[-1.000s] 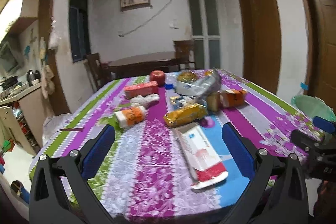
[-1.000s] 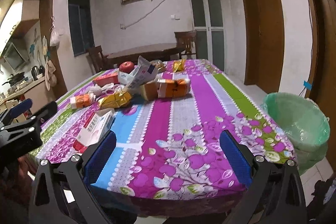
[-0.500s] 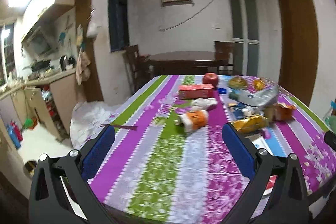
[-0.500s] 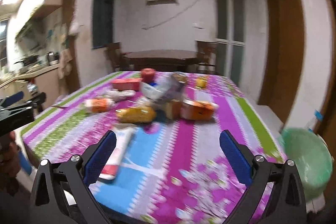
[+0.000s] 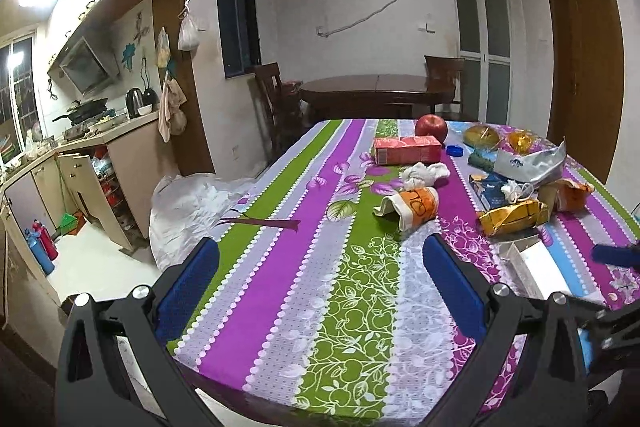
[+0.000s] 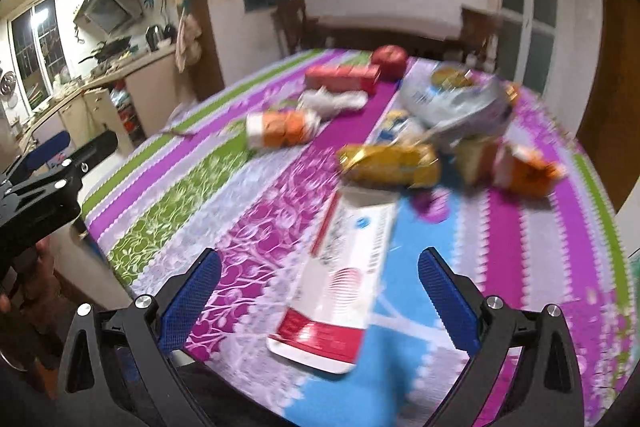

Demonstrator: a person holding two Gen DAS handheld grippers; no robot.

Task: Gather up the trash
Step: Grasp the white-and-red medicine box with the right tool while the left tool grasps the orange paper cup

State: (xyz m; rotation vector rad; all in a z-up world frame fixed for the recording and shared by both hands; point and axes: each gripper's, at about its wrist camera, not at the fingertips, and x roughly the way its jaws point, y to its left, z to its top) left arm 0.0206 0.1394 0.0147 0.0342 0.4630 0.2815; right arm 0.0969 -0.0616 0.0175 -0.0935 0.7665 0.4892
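Trash lies scattered on the bench (image 5: pixel 320 267), under a striped floral cloth. Nearest item: flat white-and-red carton (image 6: pixel 340 279), lying between the fingers of the right claw (image 6: pixel 318 297), at 12 o'clock from it, not touched. Right claw spread wide, empty.

Beyond the carton at 12 o'clock: yellow foil wrapper (image 6: pixel 390 163). At 1 o'clock: torn orange carton (image 6: pixel 528 171). Silver-white bag (image 6: pixel 456 103) behind the wrapper, touching the pile.

Left claw (image 5: pixel 320 291) also spread wide, empty, over the near bench edge. At 12–1 o'clock from it: orange paper cup (image 5: pixel 416 207) on its side, mouth towards 9 o'clock. Crumpled white tissue (image 5: pixel 424 173) just behind the cup. Red box (image 5: pixel 406 149) further back, apple (image 5: pixel 431 128) beside its far right end. Blue cap (image 5: pixel 455 149) near the apple.

Right view is motion-blurred; small print unreadable. Nothing lies between either claw and the nearest items.

Off bench at 9 o'clock: white plastic sheet (image 5: pixel 192 203) on the floor beside the kitchen cabinets (image 5: pixel 120 179).
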